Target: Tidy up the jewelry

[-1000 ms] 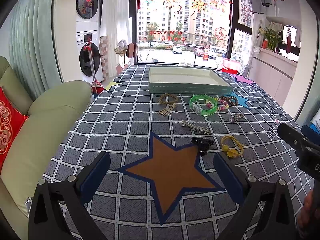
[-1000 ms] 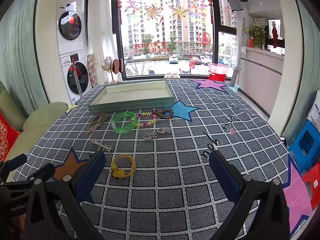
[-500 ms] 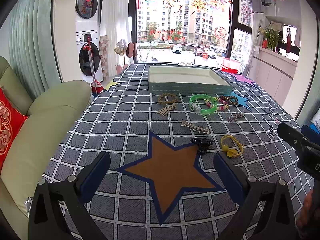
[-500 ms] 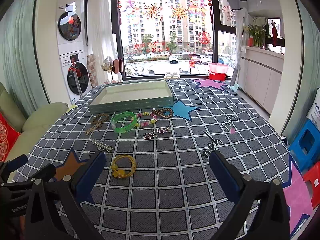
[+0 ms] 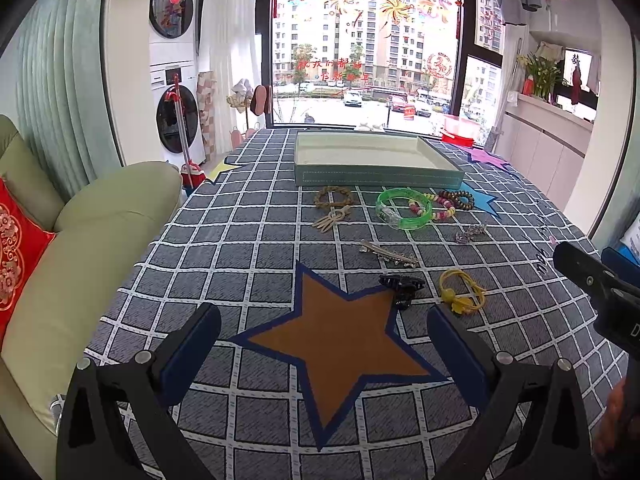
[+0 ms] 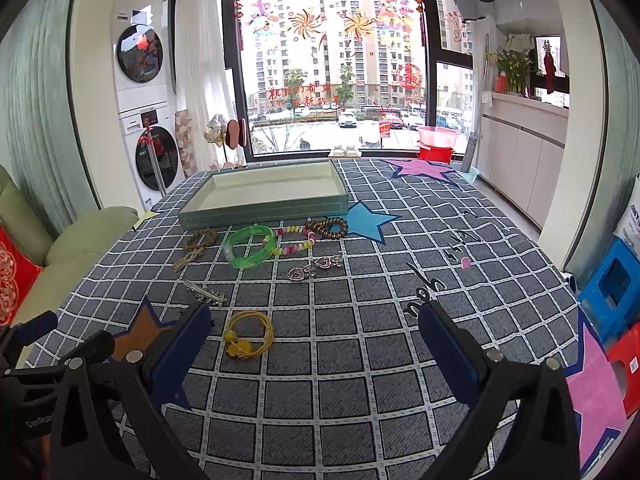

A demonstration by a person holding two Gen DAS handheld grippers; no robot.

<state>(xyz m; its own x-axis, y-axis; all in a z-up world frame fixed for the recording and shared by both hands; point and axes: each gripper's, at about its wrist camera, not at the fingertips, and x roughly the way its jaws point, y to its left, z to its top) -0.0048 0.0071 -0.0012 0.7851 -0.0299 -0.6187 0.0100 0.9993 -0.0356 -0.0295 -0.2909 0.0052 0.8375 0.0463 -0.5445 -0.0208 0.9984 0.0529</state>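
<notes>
Left gripper (image 5: 324, 338) and right gripper (image 6: 314, 330): fingers spread wide, holding nothing, above tabletop (image 6: 360, 360) bearing loose bracelets and empty tray (image 6: 264, 204).

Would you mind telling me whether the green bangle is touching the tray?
Apart. In the right wrist view a strip of checked cloth shows between the green bangle and the tray front wall; the left wrist view shows that gap too.
</notes>
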